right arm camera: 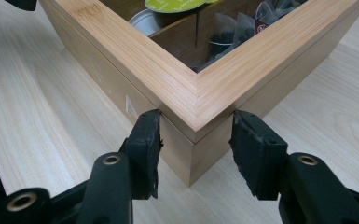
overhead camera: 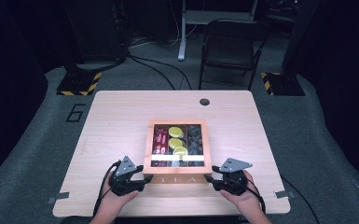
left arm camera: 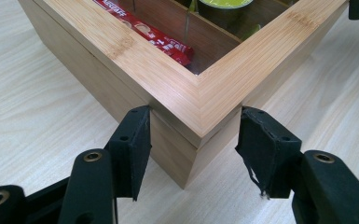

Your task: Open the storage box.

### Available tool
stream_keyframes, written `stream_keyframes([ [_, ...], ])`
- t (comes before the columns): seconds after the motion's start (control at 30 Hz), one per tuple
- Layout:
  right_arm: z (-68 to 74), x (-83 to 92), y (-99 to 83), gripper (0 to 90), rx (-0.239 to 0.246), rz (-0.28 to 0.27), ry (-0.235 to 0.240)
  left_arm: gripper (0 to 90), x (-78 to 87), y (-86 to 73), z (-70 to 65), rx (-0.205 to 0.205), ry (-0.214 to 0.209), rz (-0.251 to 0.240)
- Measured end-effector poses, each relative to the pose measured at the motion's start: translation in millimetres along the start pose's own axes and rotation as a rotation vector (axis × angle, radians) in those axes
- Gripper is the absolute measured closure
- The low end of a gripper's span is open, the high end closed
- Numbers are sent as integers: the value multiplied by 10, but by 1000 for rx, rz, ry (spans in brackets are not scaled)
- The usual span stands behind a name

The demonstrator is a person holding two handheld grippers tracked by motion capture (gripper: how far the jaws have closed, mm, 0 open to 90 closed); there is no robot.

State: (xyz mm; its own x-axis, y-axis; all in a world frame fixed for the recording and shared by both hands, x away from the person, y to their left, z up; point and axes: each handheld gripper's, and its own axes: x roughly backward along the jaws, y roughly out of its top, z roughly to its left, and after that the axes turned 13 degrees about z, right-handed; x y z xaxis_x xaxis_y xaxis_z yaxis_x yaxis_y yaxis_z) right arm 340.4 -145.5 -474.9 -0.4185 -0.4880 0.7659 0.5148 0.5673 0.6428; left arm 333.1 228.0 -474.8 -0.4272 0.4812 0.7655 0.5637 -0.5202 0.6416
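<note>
A wooden tea box [overhead camera: 177, 123] with a framed glass lid sits at the table's middle, "TEA" on its front wall. Under the glass lie red packets [overhead camera: 161, 140], green-topped capsules [overhead camera: 176, 132] and dark tea bags [overhead camera: 195, 137]. My left gripper [overhead camera: 145, 178] is at the box's front left corner. In the left gripper view the jaws straddle that corner [left arm camera: 177, 88], open, pads close to both walls. My right gripper [overhead camera: 210, 178] stands open at the front right corner [right arm camera: 191, 88], one jaw on each side of it. A hand holds each gripper.
A round cable hole [overhead camera: 204, 101] lies near the table's far edge. Grey tape tabs [overhead camera: 58, 198] mark the front corners. A black folding chair [overhead camera: 231, 46] stands beyond the table. Bare wood surrounds the box on every side.
</note>
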Motion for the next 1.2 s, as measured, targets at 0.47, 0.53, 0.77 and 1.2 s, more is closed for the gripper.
stream_keyframes([
  [0.47, 9, 9, 11, 527, 4, 2, -11, 441, 10, 11, 1, 21, -13, -4],
  [0.53, 10, 14, 13, 533, 8, -4, -14, 441, 15, 11, 0, 25, -14, -10],
  [0.77, 14, 29, 26, 538, -2, -9, -15, 441, 36, 21, 6, 32, -20, -21],
  [1.2, 3, 89, 68, 556, -8, -55, -16, 501, 76, 48, -1, 21, -7, -60],
])
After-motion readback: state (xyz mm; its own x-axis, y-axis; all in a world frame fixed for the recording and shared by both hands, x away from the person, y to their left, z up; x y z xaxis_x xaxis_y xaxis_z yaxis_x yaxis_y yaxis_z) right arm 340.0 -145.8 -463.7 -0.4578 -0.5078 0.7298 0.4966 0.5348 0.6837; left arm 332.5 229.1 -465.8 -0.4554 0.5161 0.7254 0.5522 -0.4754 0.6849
